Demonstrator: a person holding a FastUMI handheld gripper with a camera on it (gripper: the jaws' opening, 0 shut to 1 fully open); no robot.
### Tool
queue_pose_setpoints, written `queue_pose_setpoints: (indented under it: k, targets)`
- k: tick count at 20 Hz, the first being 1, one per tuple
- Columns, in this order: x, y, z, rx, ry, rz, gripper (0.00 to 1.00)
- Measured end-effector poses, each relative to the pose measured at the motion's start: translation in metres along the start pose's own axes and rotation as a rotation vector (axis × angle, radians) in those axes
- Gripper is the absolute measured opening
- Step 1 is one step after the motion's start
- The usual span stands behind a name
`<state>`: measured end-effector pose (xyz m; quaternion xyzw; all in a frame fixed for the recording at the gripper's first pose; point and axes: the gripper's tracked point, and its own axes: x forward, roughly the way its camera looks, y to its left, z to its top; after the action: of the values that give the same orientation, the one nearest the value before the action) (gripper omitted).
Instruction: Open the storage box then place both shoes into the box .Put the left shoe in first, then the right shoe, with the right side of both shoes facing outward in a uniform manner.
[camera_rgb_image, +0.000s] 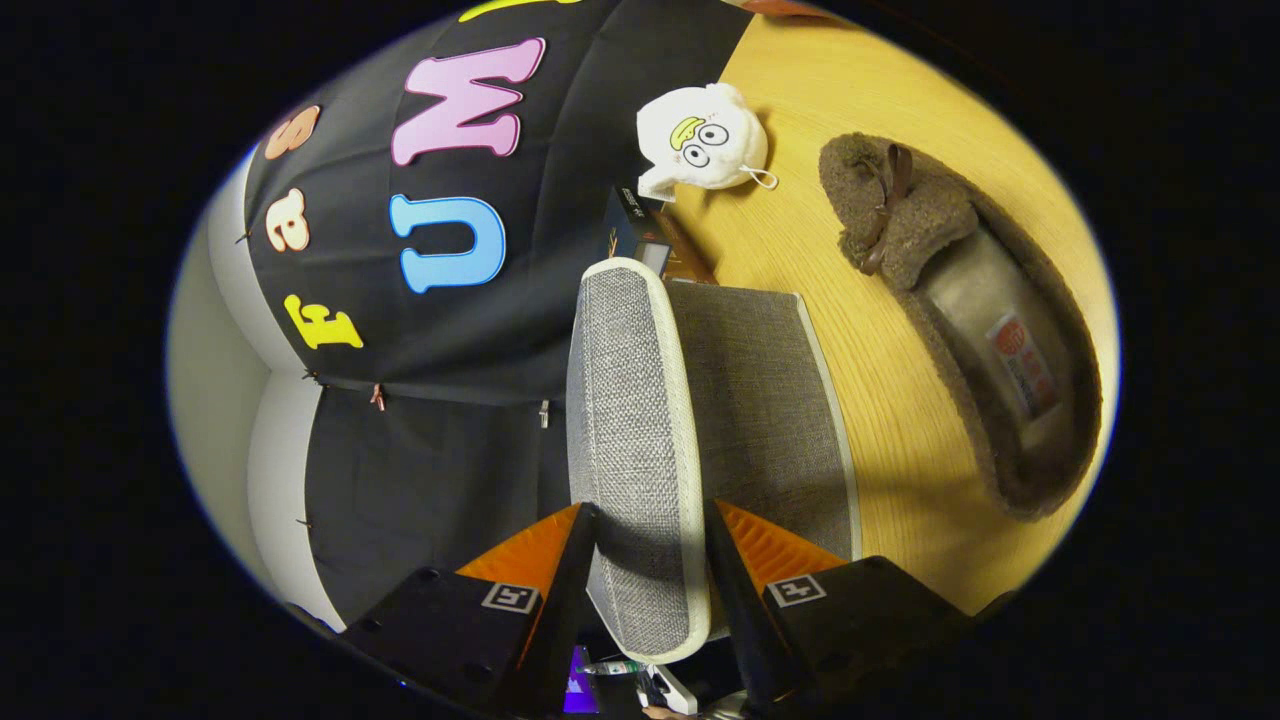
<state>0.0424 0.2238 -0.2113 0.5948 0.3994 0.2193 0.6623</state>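
The view is rolled sideways. A grey woven storage box lid (632, 440) with white trim runs between my two fingers, and my gripper (650, 560) is shut on its edge. The lid is lifted away from the grey box body (760, 420) just behind it. A brown fuzzy shoe (960, 320) with a small bow and a pale insole lies on the wooden table (860, 110) beyond the box, its opening facing me.
A white plush toy (703, 140) with cartoon eyes sits on the table past the box, near the booth wall. A dark small box (640, 225) stands between the toy and the storage box.
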Motion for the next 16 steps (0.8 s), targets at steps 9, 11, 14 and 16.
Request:
queue_pose_setpoints:
  k: [9, 11, 14, 16]
  targets:
    - [-0.001, 0.01, 0.0, -0.015, 0.02, -0.001, 0.13]
    - [-0.002, 0.012, 0.0, -0.037, 0.032, -0.02, 0.07]
    - [0.001, 0.014, 0.001, -0.098, 0.033, -0.049, 0.05]
    - [-0.003, 0.026, 0.0, -0.115, 0.038, -0.036, 0.05]
